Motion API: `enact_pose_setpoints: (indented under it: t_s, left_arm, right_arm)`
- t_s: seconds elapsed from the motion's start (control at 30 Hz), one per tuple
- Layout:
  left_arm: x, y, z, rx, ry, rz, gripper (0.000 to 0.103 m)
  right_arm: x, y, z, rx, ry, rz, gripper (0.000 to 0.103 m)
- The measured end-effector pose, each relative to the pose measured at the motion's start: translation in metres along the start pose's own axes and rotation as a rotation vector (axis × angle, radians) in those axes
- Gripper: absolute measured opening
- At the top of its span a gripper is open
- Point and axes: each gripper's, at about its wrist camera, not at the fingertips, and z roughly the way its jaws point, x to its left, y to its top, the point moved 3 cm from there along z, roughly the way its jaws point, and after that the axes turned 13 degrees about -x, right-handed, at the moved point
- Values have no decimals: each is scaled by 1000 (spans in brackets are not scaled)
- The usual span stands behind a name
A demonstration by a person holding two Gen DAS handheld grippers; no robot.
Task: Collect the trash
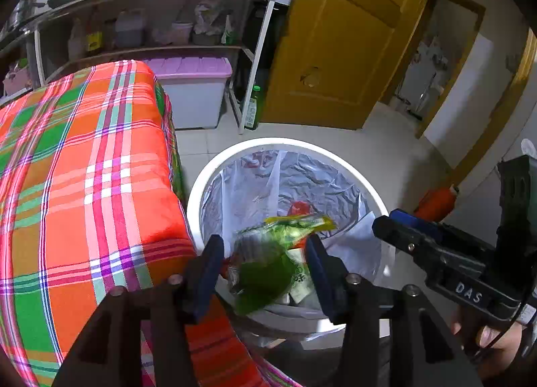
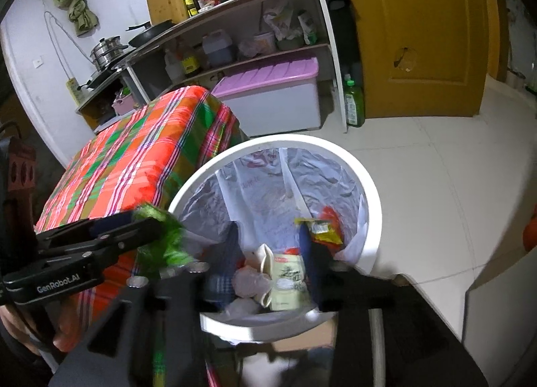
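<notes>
Here, both grippers hover over the white bin [image 1: 208, 182] beside the plaid-covered surface [image 1: 84, 185]. The left gripper [image 1: 265, 273] has its jaws spread, with a blurred green wrapper [image 1: 265, 273] between them, above the bin mouth; whether the pads touch it cannot be told. The right gripper [image 2: 268, 259] is likewise spread and empty above the trash [image 2: 285, 279] lying in the lined bin.

Both tools are matte black plastic with silver screw heads at the finger joints and dark blue pads inside the fingers: the left claw [image 1: 265, 273] reads "GenRobot.AI" in white on its side, the right claw [image 2: 268, 273] "DAS", with a thin black cable beside it.
</notes>
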Motion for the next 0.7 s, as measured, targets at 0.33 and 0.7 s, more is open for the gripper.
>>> enact_pose_setpoints:
  t_s: [0.33, 0.7]
  left_arm:
    - [-4, 3, -30, -57, -10, 12, 51]
    - [-12, -6, -92, -155, 27, 89, 51]
  right_arm:
    - [18, 5, -26, -48, -10, -35, 44]
    - [54, 3, -80, -127, -17, -84, 44]
